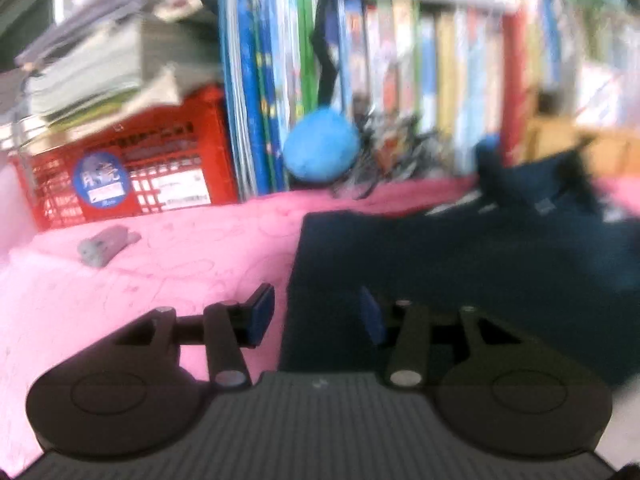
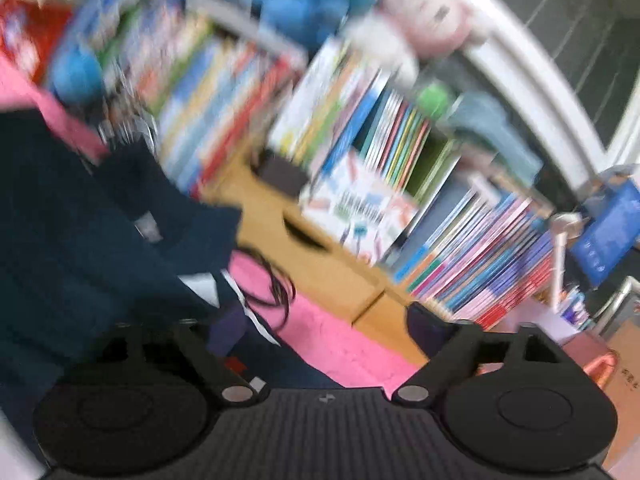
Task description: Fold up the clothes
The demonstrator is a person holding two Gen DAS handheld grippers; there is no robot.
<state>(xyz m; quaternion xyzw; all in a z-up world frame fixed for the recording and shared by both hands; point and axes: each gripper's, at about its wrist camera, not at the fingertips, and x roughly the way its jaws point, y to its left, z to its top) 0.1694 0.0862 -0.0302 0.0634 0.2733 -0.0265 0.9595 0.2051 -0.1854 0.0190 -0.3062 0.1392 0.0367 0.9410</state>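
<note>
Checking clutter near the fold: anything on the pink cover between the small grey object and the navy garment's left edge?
Left wrist view: bare pink cover between the grey object and the navy garment; nothing lies there.

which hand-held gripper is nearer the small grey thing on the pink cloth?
Left: the grey thing lies ahead to its left. The right faces the bookshelf, grey thing out of view.

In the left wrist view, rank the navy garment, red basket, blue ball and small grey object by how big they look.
1. navy garment, though it lies nearest
2. red basket
3. blue ball
4. small grey object
</note>
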